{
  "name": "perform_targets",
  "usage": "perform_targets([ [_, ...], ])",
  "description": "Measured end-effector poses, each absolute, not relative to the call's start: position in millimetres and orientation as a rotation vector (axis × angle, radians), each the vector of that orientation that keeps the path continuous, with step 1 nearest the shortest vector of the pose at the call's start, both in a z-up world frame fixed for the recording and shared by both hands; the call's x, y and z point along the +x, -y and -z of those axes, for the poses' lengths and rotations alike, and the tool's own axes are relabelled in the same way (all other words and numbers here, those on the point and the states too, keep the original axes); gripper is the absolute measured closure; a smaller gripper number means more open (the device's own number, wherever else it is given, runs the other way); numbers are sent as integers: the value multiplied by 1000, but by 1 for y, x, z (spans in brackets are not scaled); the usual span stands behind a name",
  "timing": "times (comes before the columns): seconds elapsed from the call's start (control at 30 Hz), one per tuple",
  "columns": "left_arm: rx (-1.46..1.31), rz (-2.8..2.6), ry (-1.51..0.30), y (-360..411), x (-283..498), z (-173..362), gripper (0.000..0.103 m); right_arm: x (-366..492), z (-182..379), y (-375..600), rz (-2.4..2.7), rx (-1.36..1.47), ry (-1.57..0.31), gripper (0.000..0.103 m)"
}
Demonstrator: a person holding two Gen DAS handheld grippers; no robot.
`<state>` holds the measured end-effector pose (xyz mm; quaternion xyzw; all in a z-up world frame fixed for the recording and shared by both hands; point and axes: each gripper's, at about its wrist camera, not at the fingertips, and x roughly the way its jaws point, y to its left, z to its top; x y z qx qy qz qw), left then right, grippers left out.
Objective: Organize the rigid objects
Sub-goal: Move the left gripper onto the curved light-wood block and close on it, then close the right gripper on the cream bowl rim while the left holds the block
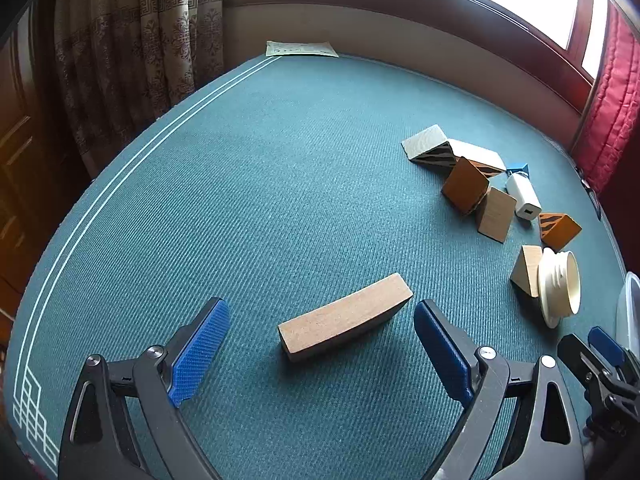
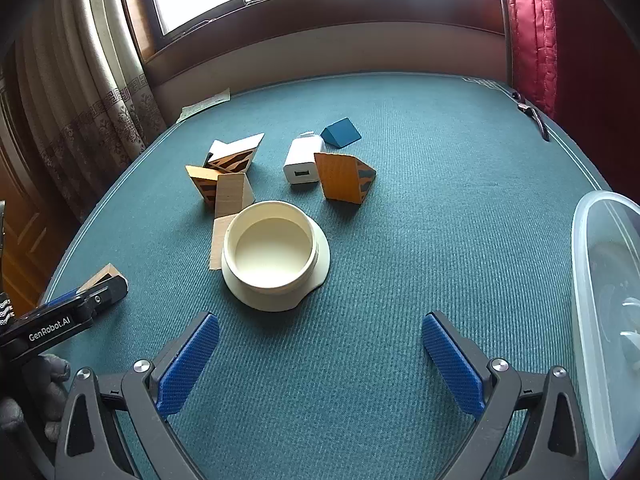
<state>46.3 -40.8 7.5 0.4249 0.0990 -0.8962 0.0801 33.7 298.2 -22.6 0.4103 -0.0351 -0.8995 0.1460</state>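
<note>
1. Hovering low over the green tabletop [image 1: 280, 160], the left gripper [image 1: 320, 354] has its jaws spread wide and holds nothing.
2. A flat wooden block [image 1: 346, 318] lies on the cloth between and just ahead of its blue pads [image 1: 200, 354], touching neither, near the tabletop's near edge.
3. The block's long axis runs slantwise across the gap, not square to the pads, so my judgement is that the wrist needs a roll before closing, or the pads would meet its ends.
4. The right gripper [image 2: 320, 364] is likewise wide open and empty, facing the cream threaded cap [image 2: 274, 254]; the left is clearly nearer the block.
5. Wedges and a white charger [image 2: 303, 160] cluster beyond the cap, well apart from the block.
6. A clear plastic container [image 2: 600, 320] sits at the tabletop's right edge, probably the destination.
</note>
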Motion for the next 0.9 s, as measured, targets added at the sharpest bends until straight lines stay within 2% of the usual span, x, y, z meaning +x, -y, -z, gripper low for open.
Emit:
perform_targets([
  [0.1,1260,2658,-315,41,48,-8,11,32,22,-298,2576,1175,131,0],
  [0.23,1243,2635,-331,43,49,-9,20,29,20,-292,2531,1162,169,0],
  [0.37,1229,2659,-359,44,51,-11,33,28,18,-283,2512,1140,157,1],
  [0.57,1214,2695,-352,41,52,-11,41,19,9,-289,2539,1112,219,5],
  [0.67,1209,2710,-346,40,53,-11,43,9,8,-293,2540,1127,273,11],
  [0.73,1205,2716,-340,40,53,-11,43,3,10,-294,2529,1154,305,22],
  [0.9,1198,2731,-336,41,54,-11,44,-1,12,-287,2524,1161,278,32],
])
